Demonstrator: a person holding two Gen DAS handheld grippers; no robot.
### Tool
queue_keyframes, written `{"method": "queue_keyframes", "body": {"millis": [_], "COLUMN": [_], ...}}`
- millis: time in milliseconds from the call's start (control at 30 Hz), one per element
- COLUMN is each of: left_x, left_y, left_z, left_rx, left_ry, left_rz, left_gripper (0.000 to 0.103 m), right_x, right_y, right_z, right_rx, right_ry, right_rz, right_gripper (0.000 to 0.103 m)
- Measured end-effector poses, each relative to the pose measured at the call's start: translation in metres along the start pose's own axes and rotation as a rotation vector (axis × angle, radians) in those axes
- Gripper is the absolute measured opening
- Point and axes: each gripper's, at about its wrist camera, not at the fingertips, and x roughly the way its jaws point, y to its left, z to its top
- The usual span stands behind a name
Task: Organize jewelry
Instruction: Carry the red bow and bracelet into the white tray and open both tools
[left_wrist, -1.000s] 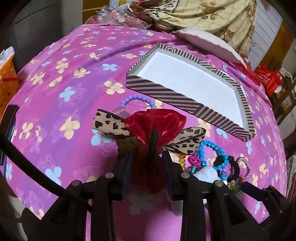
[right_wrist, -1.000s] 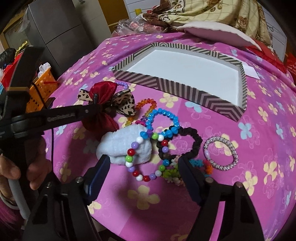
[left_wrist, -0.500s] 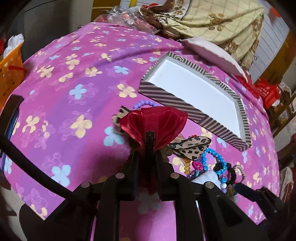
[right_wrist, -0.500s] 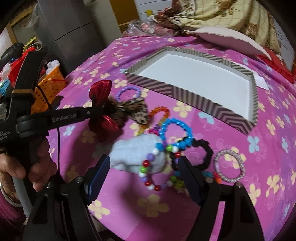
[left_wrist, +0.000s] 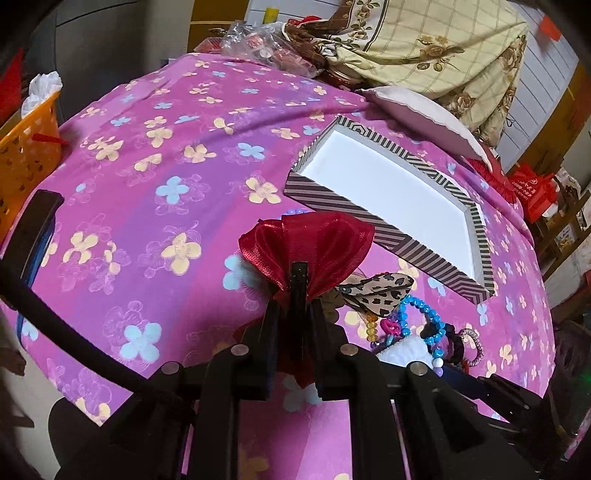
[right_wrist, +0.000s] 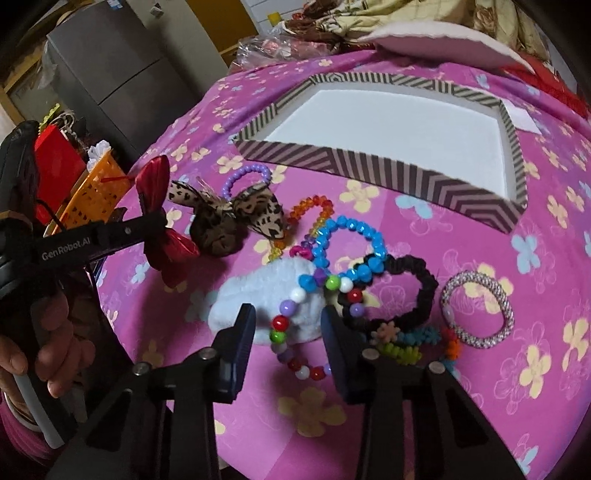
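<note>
At the left, the red bow is pinched by its clip in the left tool and held above the counter; it should be carried level to the striped box at the far right. The right tool has just been closing around the bead bracelet near the middle, pads not visibly pressing; a squarer bite is advised.

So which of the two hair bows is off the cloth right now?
The shiny red satin bow, pinched in the left gripper's fingers; the leopard-print one lies flat.
</note>
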Motion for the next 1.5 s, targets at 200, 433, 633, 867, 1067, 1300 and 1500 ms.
{"method": "queue_keyframes", "body": {"millis": [200, 433, 633, 867, 1067, 1300, 1500], "left_x": [-0.006, -0.012, -0.026, -0.031, -0.024, 0.009, 0.061], "left_y": [-0.007, -0.004, -0.01, -0.017, -0.026, -0.045, -0.057], "left_z": [-0.001, 0.001, 0.006, 0.021, 0.05, 0.101, 0.136], "left_rx": [0.017, 0.005, 0.022, 0.034, 0.048, 0.052, 0.034], "left_ry": [-0.01, -0.011, -0.037, -0.04, -0.048, -0.061, -0.008], "left_rz": [0.005, 0.01, 0.005, -0.006, -0.009, -0.009, -0.013], "left_gripper": [0.035, 0.035, 0.035, 0.035, 0.035, 0.035, 0.035], "right_x": [0.003, -0.023, -0.06, -0.081, -0.078, -0.049, -0.017], "right_y": [-0.002, -0.013, -0.016, -0.013, -0.019, -0.038, -0.056], "right_z": [0.005, 0.002, 0.017, 0.043, 0.073, 0.118, 0.149], "right_rx": [-0.003, 0.03, 0.038, 0.028, 0.036, 0.075, 0.113], "right_ry": [-0.01, -0.063, -0.138, -0.199, -0.225, -0.217, -0.191], "right_rz": [0.009, 0.067, 0.1, 0.099, 0.075, 0.034, 0.001], "right_gripper": [0.018, 0.01, 0.01, 0.01, 0.01, 0.01, 0.01]}}
